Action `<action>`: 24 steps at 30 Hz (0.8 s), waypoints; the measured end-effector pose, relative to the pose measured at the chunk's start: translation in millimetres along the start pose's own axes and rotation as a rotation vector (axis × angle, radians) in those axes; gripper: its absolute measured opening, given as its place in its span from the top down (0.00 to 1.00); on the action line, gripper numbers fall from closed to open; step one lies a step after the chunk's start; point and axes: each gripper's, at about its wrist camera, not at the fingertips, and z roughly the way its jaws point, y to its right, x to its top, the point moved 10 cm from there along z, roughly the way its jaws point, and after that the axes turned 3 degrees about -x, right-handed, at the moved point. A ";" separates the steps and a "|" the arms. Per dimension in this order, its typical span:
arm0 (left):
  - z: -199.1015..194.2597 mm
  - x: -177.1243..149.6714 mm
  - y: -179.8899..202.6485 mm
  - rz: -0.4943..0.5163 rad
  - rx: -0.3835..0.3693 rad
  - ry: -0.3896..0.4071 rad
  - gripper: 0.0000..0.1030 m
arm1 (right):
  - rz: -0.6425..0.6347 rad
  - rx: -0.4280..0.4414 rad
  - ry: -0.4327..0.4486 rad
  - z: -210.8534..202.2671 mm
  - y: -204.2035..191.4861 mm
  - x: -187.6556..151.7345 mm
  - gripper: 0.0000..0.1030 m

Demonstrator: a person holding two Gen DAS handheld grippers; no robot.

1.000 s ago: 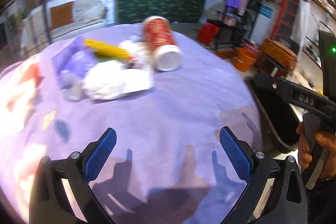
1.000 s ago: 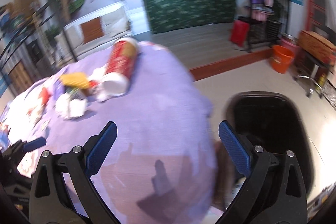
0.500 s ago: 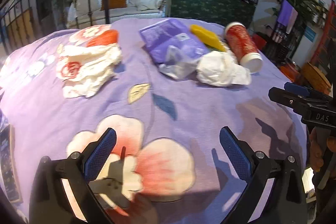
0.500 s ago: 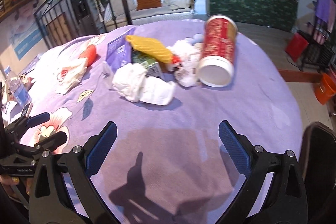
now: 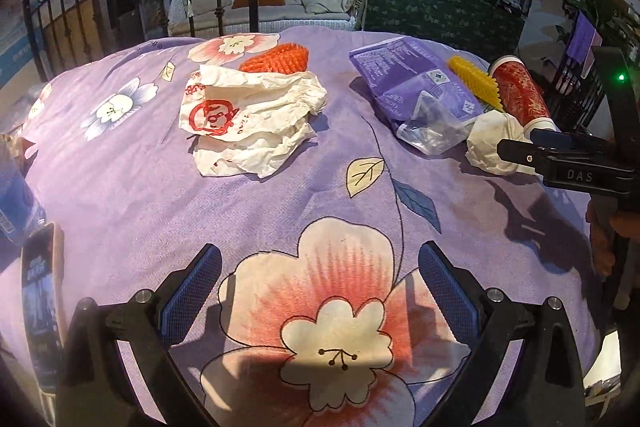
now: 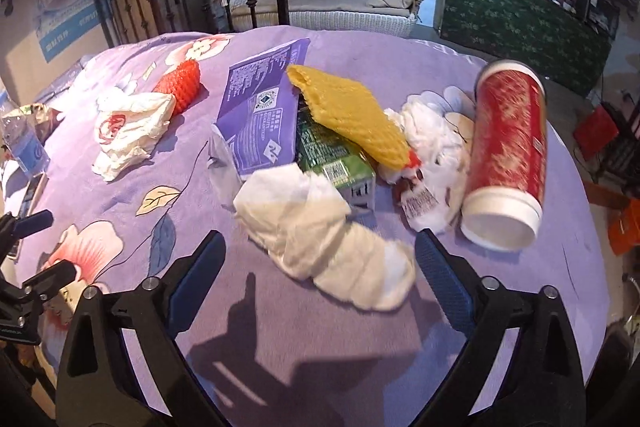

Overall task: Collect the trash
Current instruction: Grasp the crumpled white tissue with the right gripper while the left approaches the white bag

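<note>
Right tongs [image 6: 318,267] point down at the purple flowered cloth [image 6: 400,55] over the bench, and their blue pads have just been closing in a little, though they are not clenched on anything. A crumpled white tissue [image 6: 324,239] lies between the 2 pads, its near end just beside the right pad, not pressed by either. Just beyond it sit a green carton [image 6: 340,163], a yellow foam net [image 6: 348,115] lying on top of the carton, and a purple packet [image 6: 260,111] off to the left. To the right of the tongs a red paper cup [image 6: 508,155] lies on its side, open mouth facing the camera, with a white wad with a label [image 6: 432,155] touching it.

Left tongs [image 5: 318,291] are released, wide apart, nothing between them but a printed flower. Ahead and slightly left lies a white wrapper with a red stamp [image 5: 248,123], an orange foam net [image 5: 280,59] touching its far edge. The right tongs' black body enters at the right edge, against the tissue.
</note>
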 end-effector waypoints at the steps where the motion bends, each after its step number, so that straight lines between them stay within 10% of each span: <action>1: 1.6 0.2 -4.0 -0.004 0.003 -0.004 0.06 | -0.011 -0.001 -0.013 4.7 -1.4 -0.6 0.26; 9: 12.0 13.0 -21.4 0.002 0.035 -0.007 0.06 | 0.008 0.024 -0.071 16.1 -4.4 -18.0 0.79; 24: 56.6 62.9 -28.2 0.088 0.106 -0.029 0.13 | 0.092 0.027 0.008 -32.9 0.6 -25.4 0.83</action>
